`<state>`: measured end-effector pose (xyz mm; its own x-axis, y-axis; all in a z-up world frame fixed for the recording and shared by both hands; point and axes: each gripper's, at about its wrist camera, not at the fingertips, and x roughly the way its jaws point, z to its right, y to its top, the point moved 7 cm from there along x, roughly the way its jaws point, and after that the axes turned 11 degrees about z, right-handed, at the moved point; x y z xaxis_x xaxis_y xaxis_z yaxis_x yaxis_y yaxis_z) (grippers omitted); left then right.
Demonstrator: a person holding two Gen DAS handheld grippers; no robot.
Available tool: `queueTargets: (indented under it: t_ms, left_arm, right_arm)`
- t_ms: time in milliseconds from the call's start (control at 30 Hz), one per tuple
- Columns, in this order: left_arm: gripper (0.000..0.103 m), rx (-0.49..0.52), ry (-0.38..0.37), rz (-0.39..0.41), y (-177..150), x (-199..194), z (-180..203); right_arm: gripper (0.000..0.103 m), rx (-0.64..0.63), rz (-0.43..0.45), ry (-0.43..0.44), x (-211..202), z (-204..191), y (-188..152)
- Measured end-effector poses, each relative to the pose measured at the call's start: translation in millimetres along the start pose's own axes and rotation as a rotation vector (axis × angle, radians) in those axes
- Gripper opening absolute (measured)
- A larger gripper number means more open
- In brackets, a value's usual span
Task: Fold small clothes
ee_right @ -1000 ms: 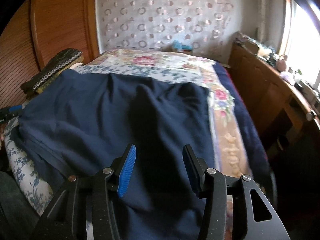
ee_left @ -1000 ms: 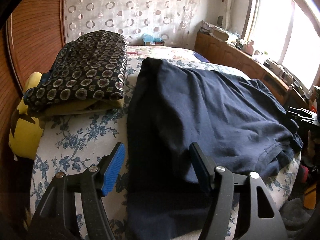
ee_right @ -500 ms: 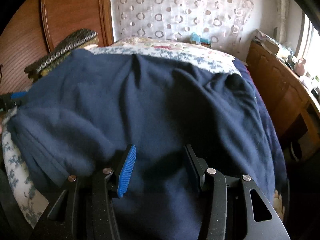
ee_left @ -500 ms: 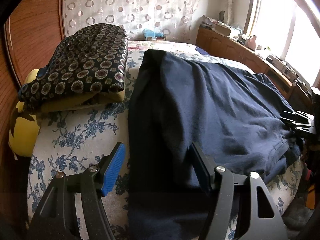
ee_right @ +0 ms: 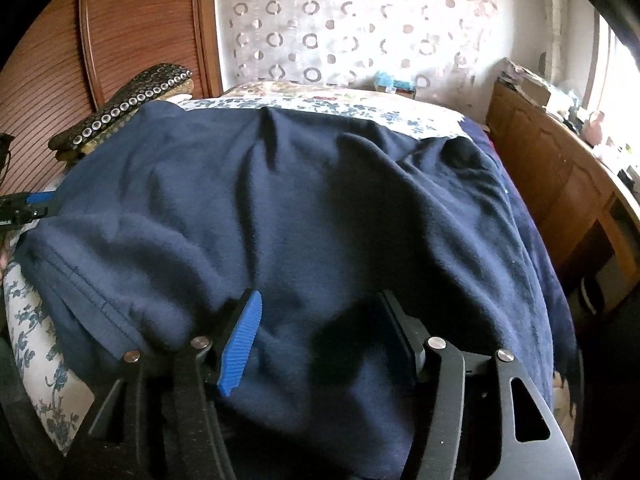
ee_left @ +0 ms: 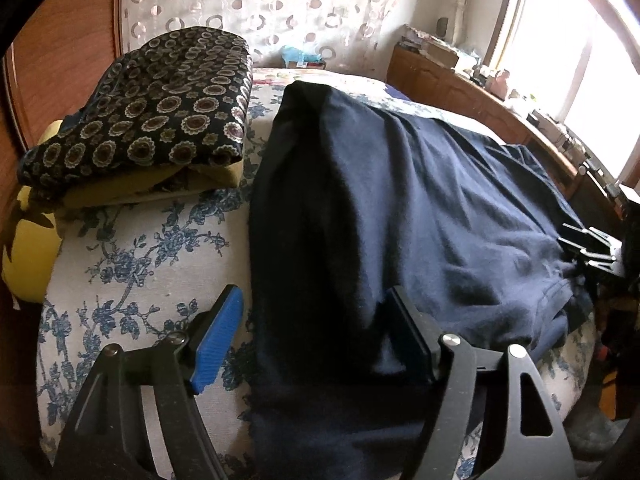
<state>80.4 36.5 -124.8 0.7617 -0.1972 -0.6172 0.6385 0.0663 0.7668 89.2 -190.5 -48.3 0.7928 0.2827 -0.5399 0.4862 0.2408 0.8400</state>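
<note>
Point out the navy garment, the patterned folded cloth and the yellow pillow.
navy garment (ee_left: 420, 208): left wrist view, on its flat middle.
patterned folded cloth (ee_left: 160, 108): left wrist view, on its top face.
yellow pillow (ee_left: 28, 256): left wrist view, on its bulging near side.

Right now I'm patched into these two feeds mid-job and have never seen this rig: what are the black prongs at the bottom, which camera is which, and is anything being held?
There is no robot arm: a person holds a two-finger gripper in each hand, and each gripper carries a fisheye camera looking along its fingers. The prongs are those fingers.

One picture is from the left gripper, the other from the right gripper. Both look at a bed with a blue-flowered cover. Spread on it is a navy garment, the thing being folded. Beside it, near the wooden headboard, lies a folded dark cloth with round flower prints on top of something yellow.

Both grippers' jaws are opening. Navy fabric lies between each pair of fingers, but the pads do not pinch it, so nothing is held.
</note>
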Motion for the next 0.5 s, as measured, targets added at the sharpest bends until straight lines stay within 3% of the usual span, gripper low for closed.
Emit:
queueTargets:
  t_ms: [100,267,500]
  left_arm:
    - [0.061,-0.001,-0.021,-0.001,0.9,-0.5,2.6]
    - [0.009,-0.002,-0.089,-0.028,3.8,2.7,13.7]
    - [0.008,0.038,-0.165,0.11,49.5,-23.9,52.0]
  right_arm:
    - [0.063,0.004,0.006,-0.003,-1.2,0.0,-0.9]
    - [0.063,0.007,0.021,-0.001,-4.0,3.7,-2.4]
    - [0.064,0.008,0.029,-0.002,-6.2,5.4,-4.7]
